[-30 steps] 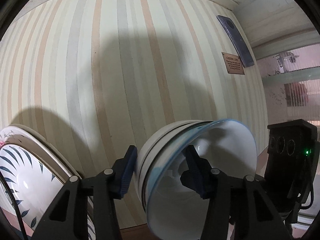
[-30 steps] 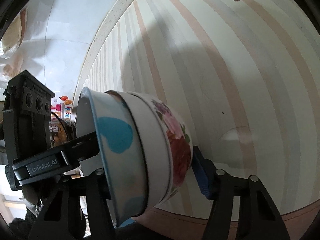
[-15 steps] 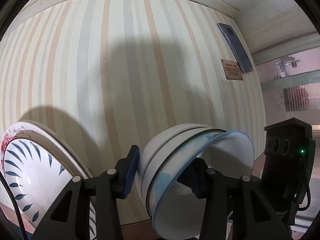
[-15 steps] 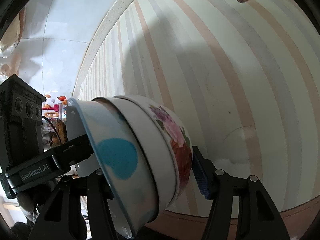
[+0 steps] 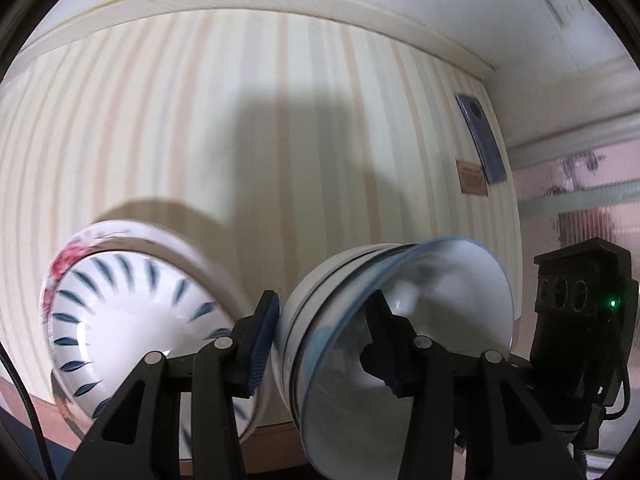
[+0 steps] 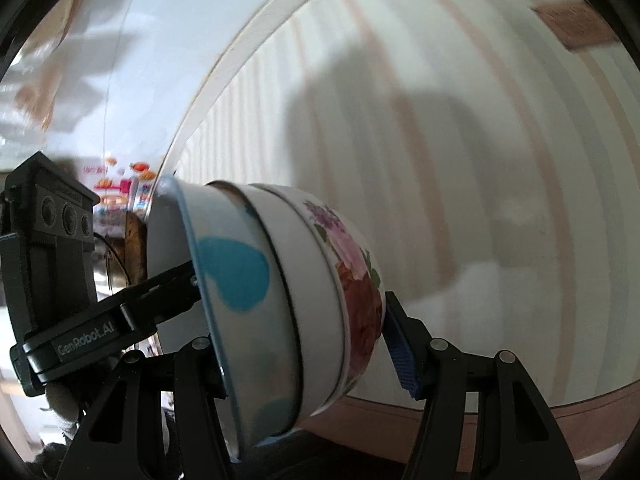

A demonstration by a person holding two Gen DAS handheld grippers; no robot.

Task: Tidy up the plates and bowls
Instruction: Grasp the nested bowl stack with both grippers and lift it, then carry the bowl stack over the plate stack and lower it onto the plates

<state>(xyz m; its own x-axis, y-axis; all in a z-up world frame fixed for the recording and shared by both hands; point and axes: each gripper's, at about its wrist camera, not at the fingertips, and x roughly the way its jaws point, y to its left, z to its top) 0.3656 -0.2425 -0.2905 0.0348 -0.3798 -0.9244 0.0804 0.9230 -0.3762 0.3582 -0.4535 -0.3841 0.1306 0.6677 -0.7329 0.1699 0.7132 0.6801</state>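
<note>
Fingers of both grippers are closed on one and the same stack of bowls [image 5: 384,344], which hangs tipped on its side in front of a striped wall [image 5: 248,128]. On the left gripper [image 5: 320,344] one blue-padded finger presses the outside of the stack while the other reaches inside the open mouth of the front bowl, so the walls of the nested bowls are pinched between them. The right gripper [image 6: 304,344] grips the same stack [image 6: 280,304] from the other side: one blue pad bears on the outer bowl, which is painted with pink and red flowers, and the other finger is hidden behind the rim of the blue-edged bowl with blue spots. Three bowls seem to be nested, rims turned sideways, though the exact count is hard to be sure of. No worktop shows beneath the stack in either view, so what it hangs over cannot be told. Just beside the left gripper, toward the left edge of its view, are plates [image 5: 136,320] with dark blue leaf marks and a pink flower at the rim, blurred; whether they touch the bowls cannot be told. A small brown plaque [image 5: 472,176] and a dark flat object [image 5: 482,140] hang on the wall.
</note>
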